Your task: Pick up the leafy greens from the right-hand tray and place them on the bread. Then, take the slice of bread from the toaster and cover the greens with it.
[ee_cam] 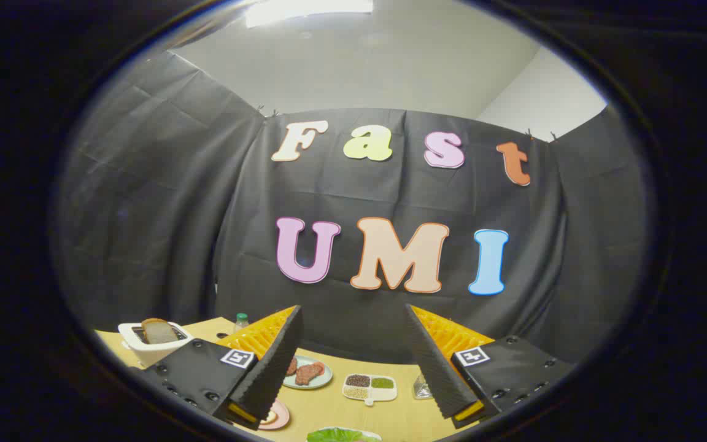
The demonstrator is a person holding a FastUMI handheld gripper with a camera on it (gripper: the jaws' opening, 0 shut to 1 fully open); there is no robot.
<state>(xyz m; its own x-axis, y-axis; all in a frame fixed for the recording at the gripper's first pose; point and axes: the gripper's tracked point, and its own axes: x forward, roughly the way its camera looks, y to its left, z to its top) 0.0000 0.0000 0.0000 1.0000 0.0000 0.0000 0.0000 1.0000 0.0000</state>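
My claw [353, 362] hangs wide and empty high over the counter [329, 408], the leafy greens [338, 435] barely visible below the fingers, so I judge a blind descent could miss or crush them.

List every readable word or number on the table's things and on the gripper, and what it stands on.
None can be read.
Square markers on the gripper: black-and-white patterns, no letters.
Bottle near the toaster: any label is too small to read.
The jaws stand open above the table, holding nothing.
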